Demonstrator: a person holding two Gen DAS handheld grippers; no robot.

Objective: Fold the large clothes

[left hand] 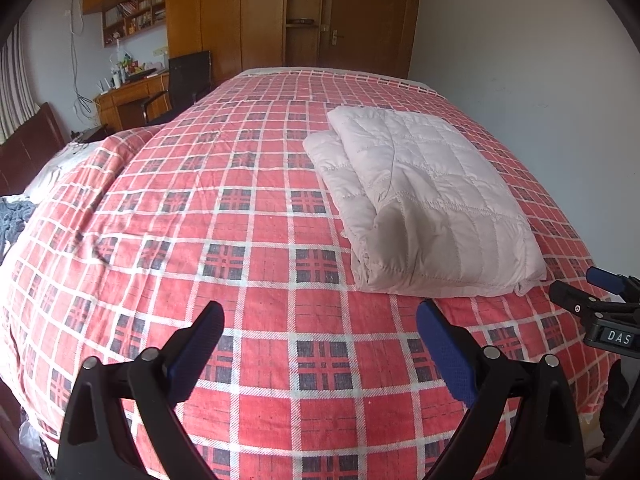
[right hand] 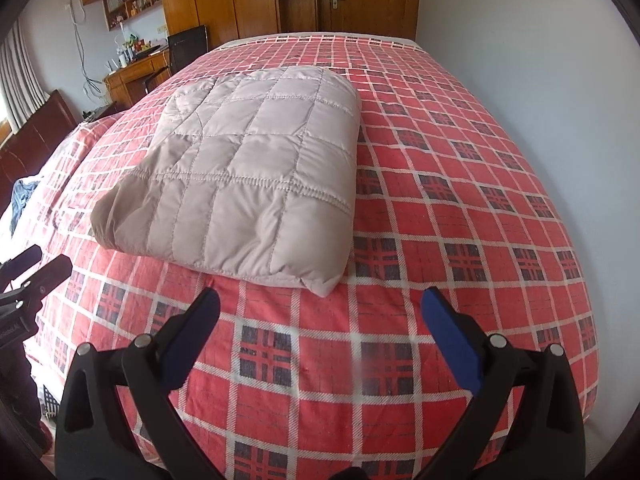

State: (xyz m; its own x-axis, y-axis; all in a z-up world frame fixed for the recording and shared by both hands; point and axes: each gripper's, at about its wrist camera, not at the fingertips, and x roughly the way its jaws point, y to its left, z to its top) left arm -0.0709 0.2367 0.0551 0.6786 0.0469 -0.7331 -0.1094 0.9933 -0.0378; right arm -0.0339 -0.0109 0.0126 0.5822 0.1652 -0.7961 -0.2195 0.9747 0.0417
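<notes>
A pale pink quilted jacket [left hand: 424, 196] lies folded into a thick rectangle on the red plaid bed cover [left hand: 248, 240]. In the right wrist view the same jacket [right hand: 248, 184] sits just beyond my fingers, left of centre. My left gripper [left hand: 320, 316] stands open over bare cover, short of the jacket's near left corner. My right gripper [right hand: 320, 304] is open too, with the jacket's near right corner a little past its fingertips. The right gripper [left hand: 596, 288] shows at the right edge of the left wrist view, and the left gripper [right hand: 36, 264] at the left edge of the right wrist view.
The bed cover [right hand: 460, 200] fills most of both views. A white wall [left hand: 540, 60] runs along the bed's right side. A wooden desk and chair [left hand: 160, 92] and wardrobes [left hand: 248, 12] stand beyond the far end. Blue cloth [left hand: 16, 216] lies at the left edge by the headboard.
</notes>
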